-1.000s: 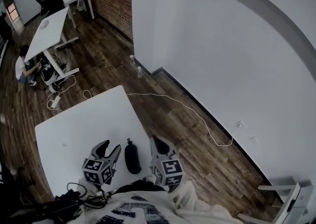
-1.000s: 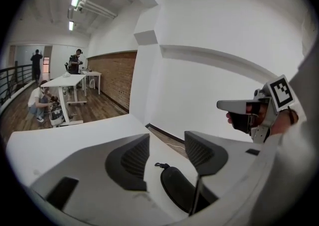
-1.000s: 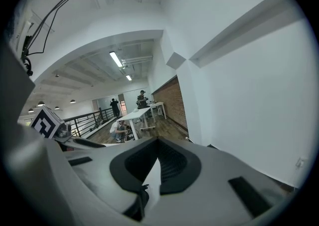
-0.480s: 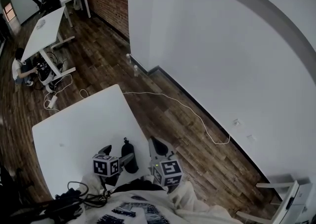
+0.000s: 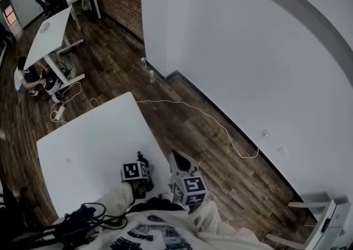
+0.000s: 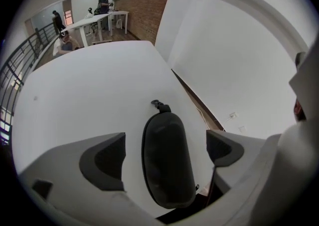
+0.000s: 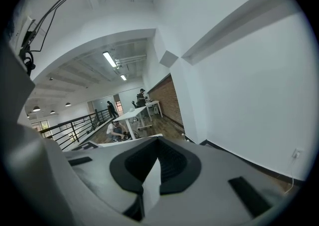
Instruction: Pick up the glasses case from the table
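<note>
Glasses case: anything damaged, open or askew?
Nothing stands out. The glasses case lies flat and zipped shut on the white table, its near end close to the table edge, between the left gripper's open jaws, which are not touching it.

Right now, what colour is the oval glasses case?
Plain black glasses case, clearest in left gripper view.
</note>
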`<act>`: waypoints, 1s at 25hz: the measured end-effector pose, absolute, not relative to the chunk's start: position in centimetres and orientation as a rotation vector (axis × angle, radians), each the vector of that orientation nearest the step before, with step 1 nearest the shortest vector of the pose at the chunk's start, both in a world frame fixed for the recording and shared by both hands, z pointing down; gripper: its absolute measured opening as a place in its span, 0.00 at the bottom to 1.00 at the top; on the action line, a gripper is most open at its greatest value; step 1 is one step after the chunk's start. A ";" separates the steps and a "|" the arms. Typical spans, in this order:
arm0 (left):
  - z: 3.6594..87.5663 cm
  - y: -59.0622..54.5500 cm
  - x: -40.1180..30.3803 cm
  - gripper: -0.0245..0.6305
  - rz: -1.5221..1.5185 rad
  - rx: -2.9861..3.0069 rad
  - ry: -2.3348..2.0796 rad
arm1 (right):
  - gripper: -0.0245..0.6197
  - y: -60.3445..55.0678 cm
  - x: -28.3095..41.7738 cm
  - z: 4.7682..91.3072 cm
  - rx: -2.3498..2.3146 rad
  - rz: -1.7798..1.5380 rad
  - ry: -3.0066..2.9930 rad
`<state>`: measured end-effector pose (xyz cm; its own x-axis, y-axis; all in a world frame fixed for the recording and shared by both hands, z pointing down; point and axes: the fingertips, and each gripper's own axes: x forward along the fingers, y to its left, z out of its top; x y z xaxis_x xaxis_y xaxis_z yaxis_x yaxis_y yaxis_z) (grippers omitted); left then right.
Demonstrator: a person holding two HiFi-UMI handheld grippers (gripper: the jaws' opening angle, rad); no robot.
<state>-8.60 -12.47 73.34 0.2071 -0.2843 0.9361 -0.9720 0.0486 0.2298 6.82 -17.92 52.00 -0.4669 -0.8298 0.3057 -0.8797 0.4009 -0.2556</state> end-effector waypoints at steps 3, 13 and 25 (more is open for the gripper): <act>74.6 -12.2 -8.4 0.84 0.903 1.405 -1.275 | 0.04 -18.0 6.6 51.9 1.547 0.587 -2.523; 76.5 -10.4 -7.7 0.84 1.007 1.330 -1.229 | 0.04 -18.3 8.6 52.0 1.597 0.621 -2.506; 78.3 -11.8 -8.0 0.64 1.084 1.419 -1.238 | 0.04 -18.1 9.0 53.0 1.565 0.629 -2.490</act>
<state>-7.97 -11.76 78.31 0.1019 -0.1719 0.9798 -0.9940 -0.0578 0.0932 9.04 -18.11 53.05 -0.4521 -0.8297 0.3275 -0.8857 0.3741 -0.2750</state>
